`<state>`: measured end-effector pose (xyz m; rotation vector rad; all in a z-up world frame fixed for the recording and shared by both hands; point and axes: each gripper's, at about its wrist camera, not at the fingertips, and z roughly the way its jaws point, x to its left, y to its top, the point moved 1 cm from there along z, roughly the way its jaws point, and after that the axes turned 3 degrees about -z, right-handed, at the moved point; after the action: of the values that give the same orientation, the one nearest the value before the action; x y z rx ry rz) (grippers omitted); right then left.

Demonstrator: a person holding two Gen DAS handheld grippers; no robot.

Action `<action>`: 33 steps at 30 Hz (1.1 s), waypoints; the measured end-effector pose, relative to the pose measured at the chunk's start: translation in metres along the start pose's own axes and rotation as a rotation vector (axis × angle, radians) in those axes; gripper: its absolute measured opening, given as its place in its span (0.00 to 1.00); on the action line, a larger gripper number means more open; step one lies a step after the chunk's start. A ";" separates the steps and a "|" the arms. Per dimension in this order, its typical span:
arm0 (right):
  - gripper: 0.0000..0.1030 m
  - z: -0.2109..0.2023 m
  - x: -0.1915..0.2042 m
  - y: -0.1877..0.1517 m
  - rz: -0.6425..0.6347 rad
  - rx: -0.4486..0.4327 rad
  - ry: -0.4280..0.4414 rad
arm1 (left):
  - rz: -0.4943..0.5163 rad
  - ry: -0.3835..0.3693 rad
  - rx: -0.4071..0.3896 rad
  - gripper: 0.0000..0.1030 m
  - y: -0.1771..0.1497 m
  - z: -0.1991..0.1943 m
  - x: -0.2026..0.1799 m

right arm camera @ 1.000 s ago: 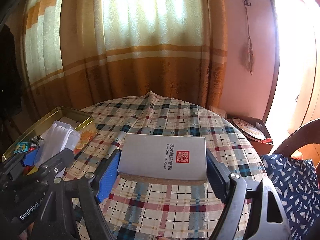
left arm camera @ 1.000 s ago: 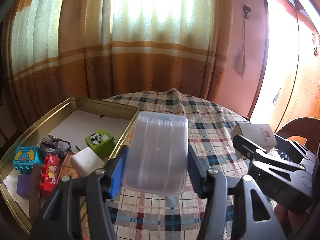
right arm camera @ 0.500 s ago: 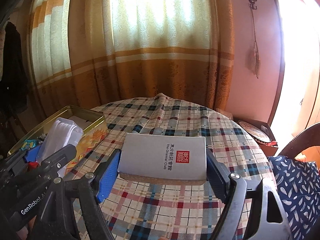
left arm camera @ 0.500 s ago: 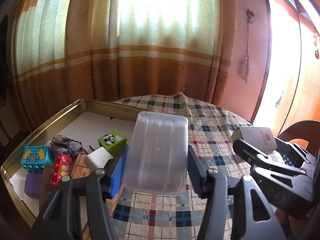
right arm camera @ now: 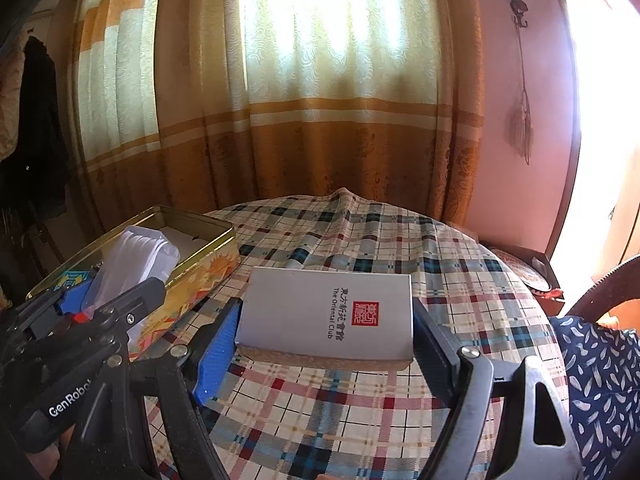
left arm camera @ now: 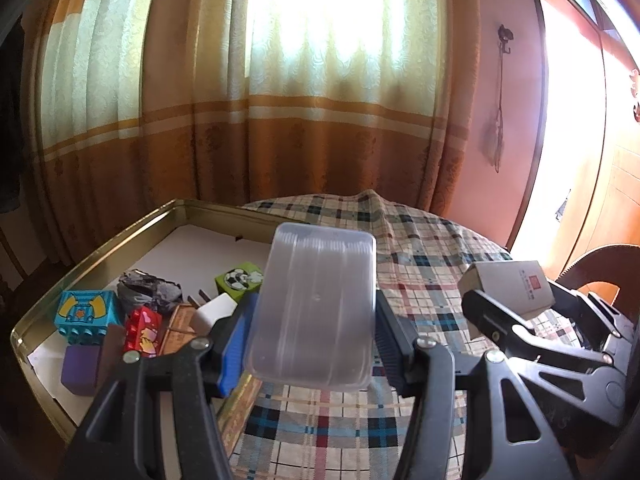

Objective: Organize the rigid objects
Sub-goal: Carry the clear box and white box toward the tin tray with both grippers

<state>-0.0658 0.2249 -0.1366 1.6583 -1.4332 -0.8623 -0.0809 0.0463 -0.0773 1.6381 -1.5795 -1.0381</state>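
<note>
My left gripper (left arm camera: 314, 340) is shut on a clear plastic container (left arm camera: 314, 308), held above the right rim of a gold tin (left arm camera: 120, 232). Inside the tin lie a blue block (left arm camera: 84, 312), a red block (left arm camera: 142, 330), a green block (left arm camera: 240, 278), a purple block (left arm camera: 80, 368), a white block (left arm camera: 214, 310) and a grey crumpled lump (left arm camera: 148, 288). My right gripper (right arm camera: 324, 344) is shut on a grey card box (right arm camera: 328, 312) with a red seal, above the table. In the right wrist view the left gripper (right arm camera: 108, 292) and its container (right arm camera: 136, 256) sit over the tin (right arm camera: 200, 256).
A plaid cloth (right arm camera: 360, 240) covers the round table. Orange and cream curtains (right arm camera: 320, 140) hang close behind it. A chair with a blue patterned cushion (right arm camera: 596, 376) stands at the right. An open box with a plate (right arm camera: 520, 272) lies beyond the right edge. Dark clothes (right arm camera: 36, 140) hang at left.
Both grips are unchanged. The tin has slid to the right in both views as the grippers shifted a little leftward with their loads.
</note>
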 end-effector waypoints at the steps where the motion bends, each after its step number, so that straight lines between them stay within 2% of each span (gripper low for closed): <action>1: 0.79 0.000 0.000 0.000 -0.001 -0.001 -0.001 | 0.004 0.004 -0.006 0.54 0.000 -0.001 0.000; 33: 0.79 -0.011 0.006 0.000 -0.008 -0.055 0.023 | 0.010 0.046 -0.062 0.54 -0.005 -0.018 0.013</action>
<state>-0.0556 0.2199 -0.1312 1.6294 -1.3758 -0.8765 -0.0637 0.0324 -0.0742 1.6000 -1.5088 -1.0268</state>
